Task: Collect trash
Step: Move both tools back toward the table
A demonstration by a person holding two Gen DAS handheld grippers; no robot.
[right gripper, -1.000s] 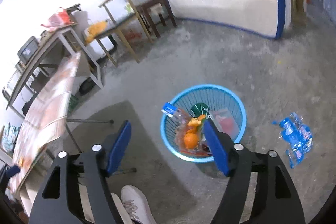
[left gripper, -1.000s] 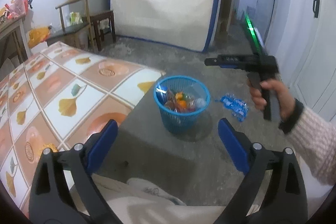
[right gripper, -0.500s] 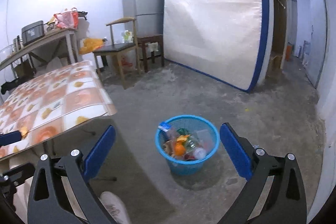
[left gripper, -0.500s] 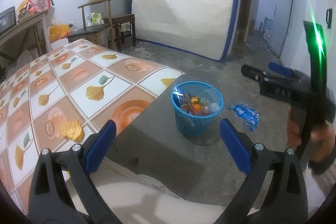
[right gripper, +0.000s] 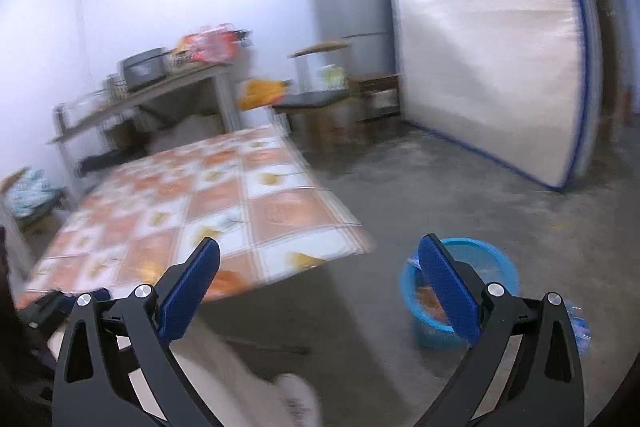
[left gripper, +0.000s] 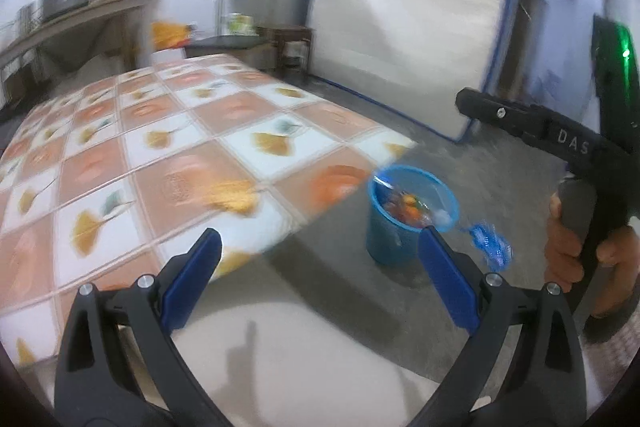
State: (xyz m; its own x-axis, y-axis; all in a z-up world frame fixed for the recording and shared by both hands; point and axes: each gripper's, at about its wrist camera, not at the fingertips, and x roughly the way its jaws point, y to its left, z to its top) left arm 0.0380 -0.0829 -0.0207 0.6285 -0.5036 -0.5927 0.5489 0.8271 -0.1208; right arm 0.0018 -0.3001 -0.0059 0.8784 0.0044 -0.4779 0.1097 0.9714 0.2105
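A round blue plastic mesh basket (left gripper: 404, 227) stands upright on the floor, holding mixed trash; a crumpled blue wrapper (left gripper: 490, 243) lies at its 3 o'clock.

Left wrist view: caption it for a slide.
Open left claw faces a blue trash basket beside the tiled table, blue wrapper on the floor.

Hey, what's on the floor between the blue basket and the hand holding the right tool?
In the left wrist view, a crumpled blue plastic wrapper lies on the concrete between the blue basket and that hand.
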